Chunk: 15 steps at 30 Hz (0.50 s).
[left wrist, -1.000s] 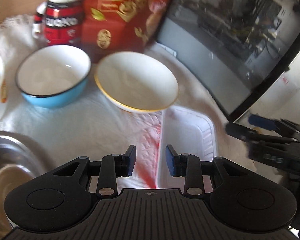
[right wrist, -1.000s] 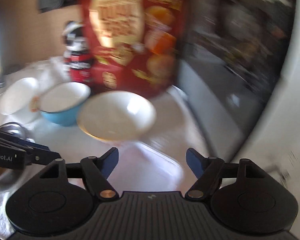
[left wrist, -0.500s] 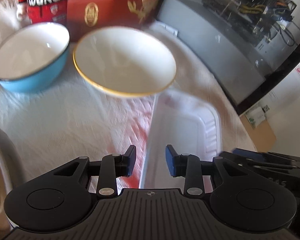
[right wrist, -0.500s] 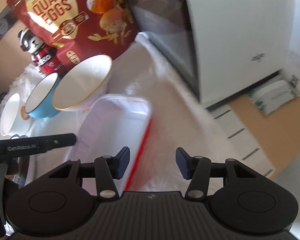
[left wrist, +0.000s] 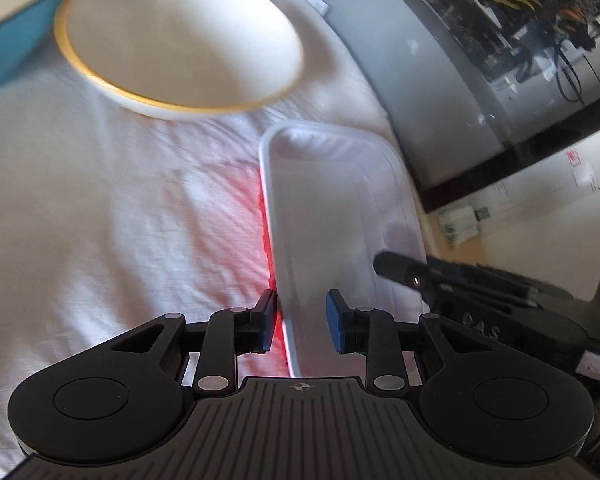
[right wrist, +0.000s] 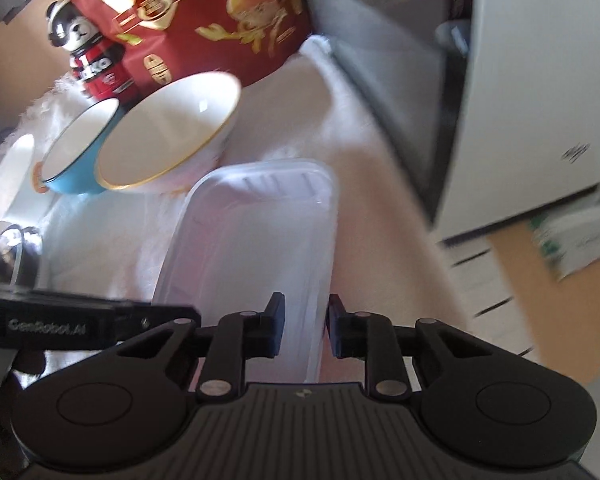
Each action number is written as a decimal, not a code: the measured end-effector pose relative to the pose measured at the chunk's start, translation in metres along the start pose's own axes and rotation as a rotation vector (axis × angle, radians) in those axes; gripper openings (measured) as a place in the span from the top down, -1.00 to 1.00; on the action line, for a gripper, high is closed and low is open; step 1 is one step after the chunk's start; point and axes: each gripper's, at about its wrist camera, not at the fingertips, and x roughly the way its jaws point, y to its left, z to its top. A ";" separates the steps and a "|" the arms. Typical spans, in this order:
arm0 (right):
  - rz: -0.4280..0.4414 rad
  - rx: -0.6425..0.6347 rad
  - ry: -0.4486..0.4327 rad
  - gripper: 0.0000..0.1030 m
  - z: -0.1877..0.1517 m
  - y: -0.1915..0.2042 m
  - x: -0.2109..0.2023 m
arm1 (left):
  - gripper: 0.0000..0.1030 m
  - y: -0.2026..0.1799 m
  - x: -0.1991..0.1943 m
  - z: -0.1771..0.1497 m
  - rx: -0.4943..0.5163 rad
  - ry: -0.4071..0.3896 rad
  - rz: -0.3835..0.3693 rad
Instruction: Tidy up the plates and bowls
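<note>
White bowls (right wrist: pixel 168 132), blue bowl (right wrist: pixel 78 152), one tray (right wrist: pixel 256 240)

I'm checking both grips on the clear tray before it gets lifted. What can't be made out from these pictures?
- Left wrist: clear tray near rim hidden under left gripper body; pad contact unclear.
- Right wrist: right gripper straddles the far rim; motion blur hides contact.
- Blue bowl cut off by frame edge.

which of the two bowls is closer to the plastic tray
The gold-rimmed white bowl; its rim sits right by the tray's far end, while the blue bowl lies beyond it.
</note>
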 end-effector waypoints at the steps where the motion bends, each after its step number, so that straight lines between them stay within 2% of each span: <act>1: -0.019 -0.009 -0.005 0.57 0.002 -0.003 0.000 | 0.43 -0.004 0.004 0.000 0.007 0.007 -0.005; 10: -0.106 -0.048 -0.016 0.57 0.006 -0.023 0.000 | 0.40 -0.007 0.023 -0.002 -0.019 0.032 -0.052; 15: -0.133 -0.068 -0.026 0.57 0.007 -0.020 0.002 | 0.40 -0.003 0.013 -0.006 -0.021 0.033 -0.053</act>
